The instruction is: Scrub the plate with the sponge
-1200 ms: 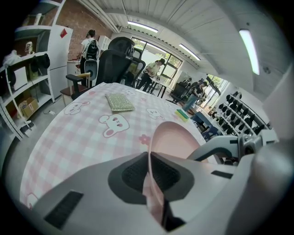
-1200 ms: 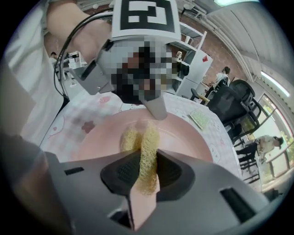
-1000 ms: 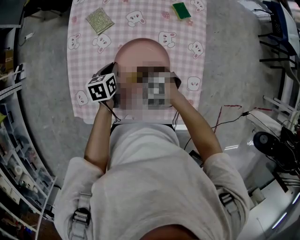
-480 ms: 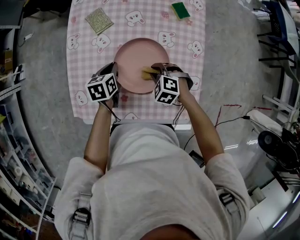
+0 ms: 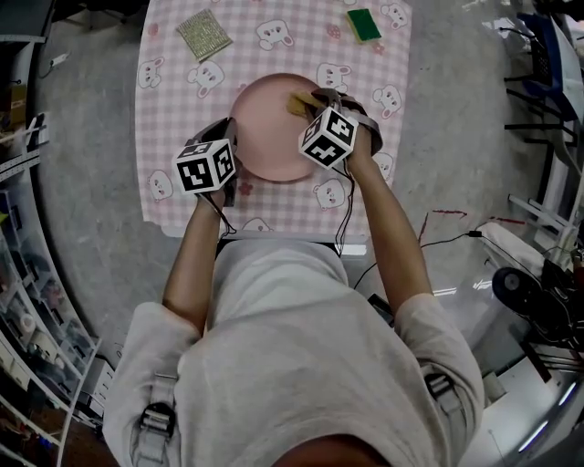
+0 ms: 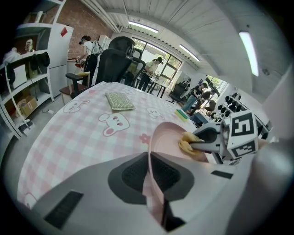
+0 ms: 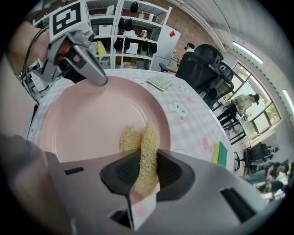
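**Desk:** What sits at the centre of the frame?

**Photographer:** A round pink plate (image 5: pixel 265 137) lies on a pink-and-white checked tablecloth printed with bunnies (image 5: pixel 173 100), seen from above the person's head. The cloth covers a small table on a grey floor.

**Desk:** What are the two tools doing?

**Photographer:** The left gripper (image 5: pixel 232 157) is clamped on the plate's near-left rim. The left gripper view shows the thin pink edge (image 6: pixel 154 193) pinched between its dark ribbed pads (image 6: pixel 133 172). The right gripper (image 5: pixel 307 102) has its jaws closed on a yellow fibrous sponge (image 5: pixel 297 103). The right gripper view shows the sponge (image 7: pixel 143 151) squeezed into a tall, narrow fold between the pads (image 7: pixel 121 172).

**Desk:** Where is the sponge on the plate?

**Photographer:** From above, it is at the plate's far-right side, close to the rim. Its free end touches the plate's inner surface (image 7: pixel 87 119). The left gripper (image 7: pixel 98 79) holds the rim on the opposite side of the plate.

**Desk:** Is anything else on the cloth?

**Photographer:** A green-and-yellow rectangular sponge (image 5: pixel 364 25) lies near the far right corner. A square glittery scouring pad (image 5: pixel 203 35) lies near the far left. Both are well apart from the plate and from either tool. A black office chair (image 6: pixel 115 64) stands beyond the table's far end.
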Motion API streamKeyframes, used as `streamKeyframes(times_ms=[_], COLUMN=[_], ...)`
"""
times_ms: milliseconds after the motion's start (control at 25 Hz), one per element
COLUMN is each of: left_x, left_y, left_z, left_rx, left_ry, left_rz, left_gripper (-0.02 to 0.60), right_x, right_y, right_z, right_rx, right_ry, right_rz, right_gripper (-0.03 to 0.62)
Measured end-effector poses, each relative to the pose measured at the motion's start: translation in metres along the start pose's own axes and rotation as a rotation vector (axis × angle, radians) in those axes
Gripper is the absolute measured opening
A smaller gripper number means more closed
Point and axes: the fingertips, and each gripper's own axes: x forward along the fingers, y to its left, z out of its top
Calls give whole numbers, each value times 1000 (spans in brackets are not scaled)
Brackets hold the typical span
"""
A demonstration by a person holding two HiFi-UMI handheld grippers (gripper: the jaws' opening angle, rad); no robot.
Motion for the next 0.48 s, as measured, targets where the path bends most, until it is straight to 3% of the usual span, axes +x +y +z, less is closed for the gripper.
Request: streamKeyframes(times_ms=[280, 480], left_x=[8, 14], left_y=[-9, -7], left_z=[2, 3], left_rx=[-1, -12], left_ry=[7, 18], left_rz=[0, 9], left_gripper=[31, 29], right_x=[9, 1], right_y=[-14, 19], right_z=[20, 35], right_rx=[-6, -65], right_ry=[-27, -69], right_rz=[-61, 22], right_gripper=[81, 80])
